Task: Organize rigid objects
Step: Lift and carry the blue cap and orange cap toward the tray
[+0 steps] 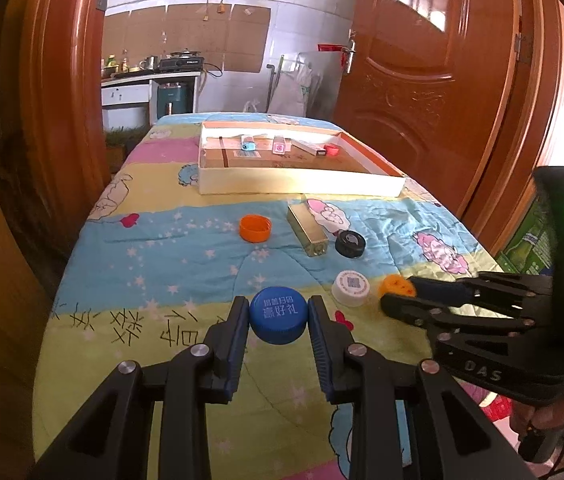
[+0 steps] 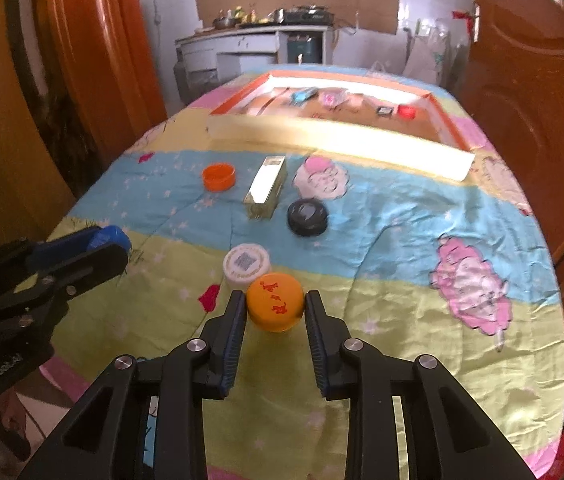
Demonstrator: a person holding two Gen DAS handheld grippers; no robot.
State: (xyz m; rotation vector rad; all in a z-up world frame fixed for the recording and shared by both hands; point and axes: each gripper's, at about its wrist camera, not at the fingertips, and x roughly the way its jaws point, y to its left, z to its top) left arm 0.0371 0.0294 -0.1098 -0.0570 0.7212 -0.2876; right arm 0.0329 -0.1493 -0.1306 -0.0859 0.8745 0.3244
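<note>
Left claw (image 1: 278,312) is pinching the blue cap (image 1: 278,314) btwn its pads, and right claw (image 2: 275,307) is gripping the yellow cap (image 2: 275,306) the same way; both caps sit low over the quilt (image 1: 162,248), prob. just lifted, tho contact underneath is hard to judge. Step in hand: pickup, w/ carrying to the box (image 1: 293,186) at the far end looking next. That calls for clearing the white cap (image 2: 246,263), which is touching the yellow one. Orange cap (image 1: 255,228), gold bar (image 1: 307,234) and black cap (image 1: 349,243) are waiting mid-quilt. Left view is showing the box contents sharply; right view is blurring them.
</note>
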